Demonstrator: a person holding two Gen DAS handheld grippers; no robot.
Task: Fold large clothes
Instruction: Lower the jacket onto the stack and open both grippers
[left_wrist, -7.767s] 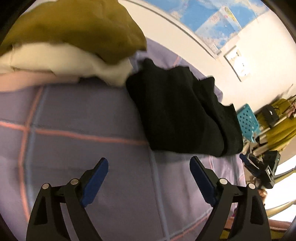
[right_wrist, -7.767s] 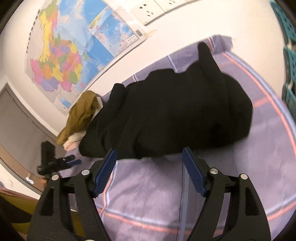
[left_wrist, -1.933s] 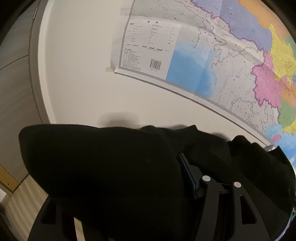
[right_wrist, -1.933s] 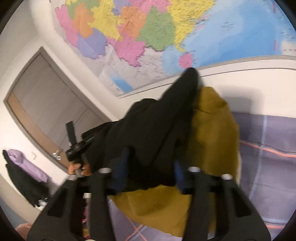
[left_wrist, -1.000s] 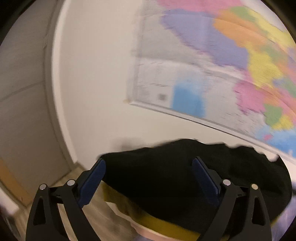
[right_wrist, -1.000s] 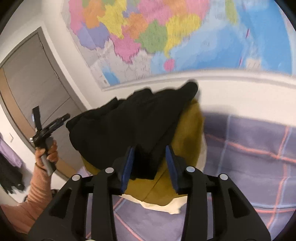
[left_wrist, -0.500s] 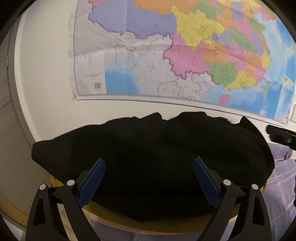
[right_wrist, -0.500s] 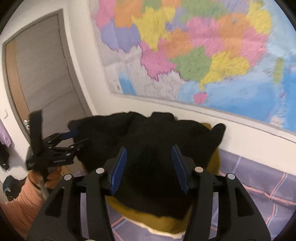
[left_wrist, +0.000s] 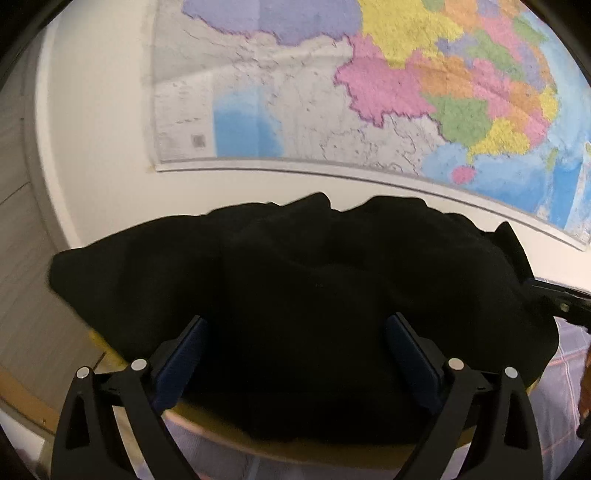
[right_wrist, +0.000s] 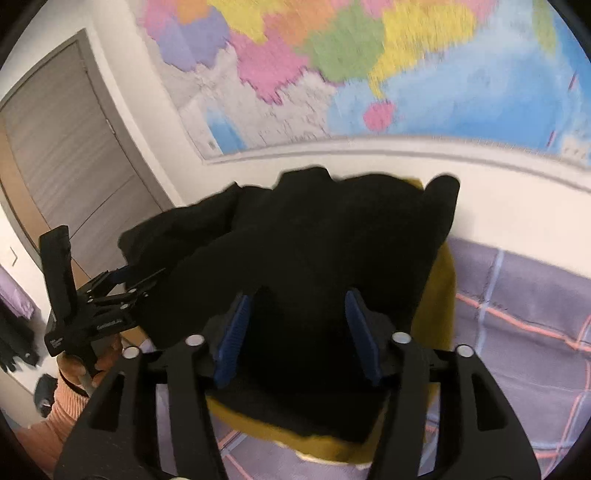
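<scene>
The folded black garment (left_wrist: 303, 302) lies on top of a pile, over a mustard-yellow garment (right_wrist: 439, 295). It also shows in the right wrist view (right_wrist: 314, 251). My left gripper (left_wrist: 295, 365) is open, its blue pads on either side of the black garment's near edge. My right gripper (right_wrist: 297, 334) is open too, with the near edge of the black garment between its pads. The left gripper also appears in the right wrist view (right_wrist: 122, 280), at the pile's left end.
A large coloured map (left_wrist: 369, 92) hangs on the white wall behind the pile. A grey door (right_wrist: 66, 155) is at the left. The purple checked sheet (right_wrist: 524, 332) spreads to the right of the pile.
The black garment has come to rest on the pile. My right gripper has opened wider and both grippers stay close to the garment's near edge.
</scene>
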